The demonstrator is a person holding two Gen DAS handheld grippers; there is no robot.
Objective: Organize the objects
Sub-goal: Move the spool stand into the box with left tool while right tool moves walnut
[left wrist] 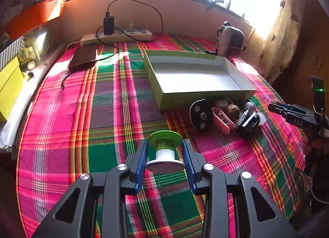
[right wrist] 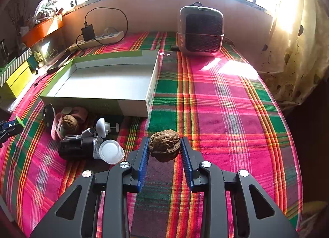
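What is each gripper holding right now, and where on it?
Left gripper: green-and-white spool, pinched at its end discs. Right gripper: walnut, pinched across its sides.

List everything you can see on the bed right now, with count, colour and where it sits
Spool: one, green and white, in left gripper.
Walnut: one, brown, in right gripper.
Second walnut: one, brown, in pile before the box.
Box: one, green outside, white inside, empty, mid-bed.
Pile: black device, clear cap, pink items, white knob.
Power strip: one, white, by wall, black charger plugged in.
Phone: one, dark, left of the box.
Heater: one, silver-black, far end.
Blanket: plaid pink-green.
Left gripper: shut.
Right gripper: shut.
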